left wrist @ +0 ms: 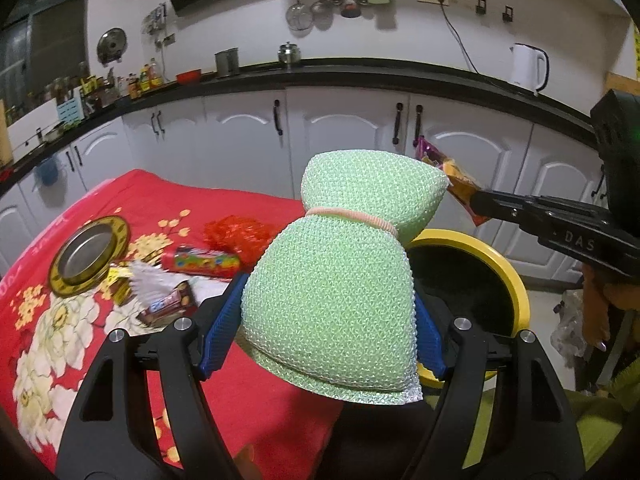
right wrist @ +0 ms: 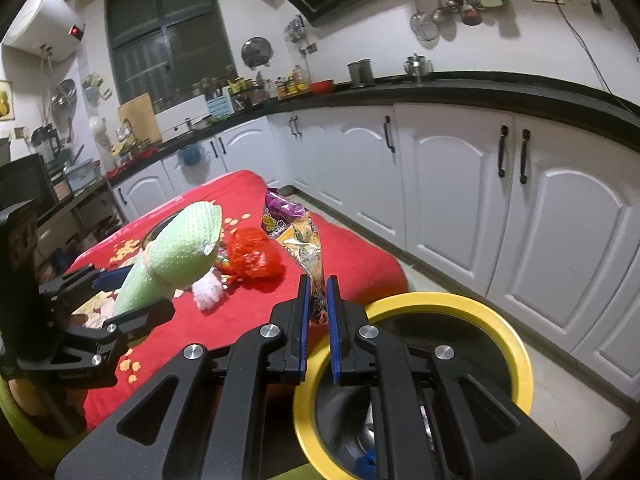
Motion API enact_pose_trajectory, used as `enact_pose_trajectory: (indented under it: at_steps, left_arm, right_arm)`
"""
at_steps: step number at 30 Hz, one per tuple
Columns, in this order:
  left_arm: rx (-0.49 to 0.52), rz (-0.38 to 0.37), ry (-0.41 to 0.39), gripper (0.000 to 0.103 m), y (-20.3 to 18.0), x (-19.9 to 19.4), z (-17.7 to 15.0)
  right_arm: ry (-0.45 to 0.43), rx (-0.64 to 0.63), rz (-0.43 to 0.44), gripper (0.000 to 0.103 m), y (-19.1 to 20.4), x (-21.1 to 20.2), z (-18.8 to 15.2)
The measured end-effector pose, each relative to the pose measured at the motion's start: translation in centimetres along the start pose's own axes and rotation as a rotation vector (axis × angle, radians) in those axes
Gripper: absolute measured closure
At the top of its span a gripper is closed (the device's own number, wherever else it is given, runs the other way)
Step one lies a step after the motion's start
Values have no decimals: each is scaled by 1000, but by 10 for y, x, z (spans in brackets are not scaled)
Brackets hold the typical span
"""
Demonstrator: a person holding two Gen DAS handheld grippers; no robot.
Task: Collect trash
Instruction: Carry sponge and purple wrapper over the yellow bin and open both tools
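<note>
My left gripper (left wrist: 326, 300) is shut on a green foam-net bundle (left wrist: 344, 264) tied with a pink band, held above the table's edge beside the yellow-rimmed bin (left wrist: 516, 280). The bundle also shows in the right wrist view (right wrist: 176, 252). My right gripper (right wrist: 318, 292) is shut on a purple and yellow snack wrapper (right wrist: 296, 236), held upright near the bin (right wrist: 516, 344). The wrapper also shows in the left wrist view (left wrist: 448, 168). On the red tablecloth (left wrist: 248, 392) lie a red net (left wrist: 236, 234), a colourful candy tube (left wrist: 204, 260), a white paper piece (left wrist: 148, 280) and a small brown wrapper (left wrist: 168, 304).
A round metal ashtray with a gold rim (left wrist: 88, 256) sits at the table's left. White kitchen cabinets (right wrist: 460, 192) and a black counter (left wrist: 360, 74) run behind. A white kettle (left wrist: 528, 66) stands on the counter. The bin holds some dark items and something blue (right wrist: 366, 460).
</note>
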State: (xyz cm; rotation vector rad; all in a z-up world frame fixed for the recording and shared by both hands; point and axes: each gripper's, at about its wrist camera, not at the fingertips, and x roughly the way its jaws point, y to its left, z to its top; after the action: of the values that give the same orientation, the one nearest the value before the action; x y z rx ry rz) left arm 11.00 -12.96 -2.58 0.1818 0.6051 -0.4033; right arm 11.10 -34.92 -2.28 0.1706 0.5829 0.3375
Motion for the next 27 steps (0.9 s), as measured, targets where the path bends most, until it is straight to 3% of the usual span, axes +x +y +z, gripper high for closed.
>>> enact_pose_trajectory:
  at_steps: [16,27]
  left_arm:
    - [83,-66,60,37,-42,30,-5]
    - [167,-111,130,37,-77,59,-21]
  right_arm:
    - [-4,70,-85,95,-42,-10,-6]
    - [52,98,-110,95,-65,0,-18]
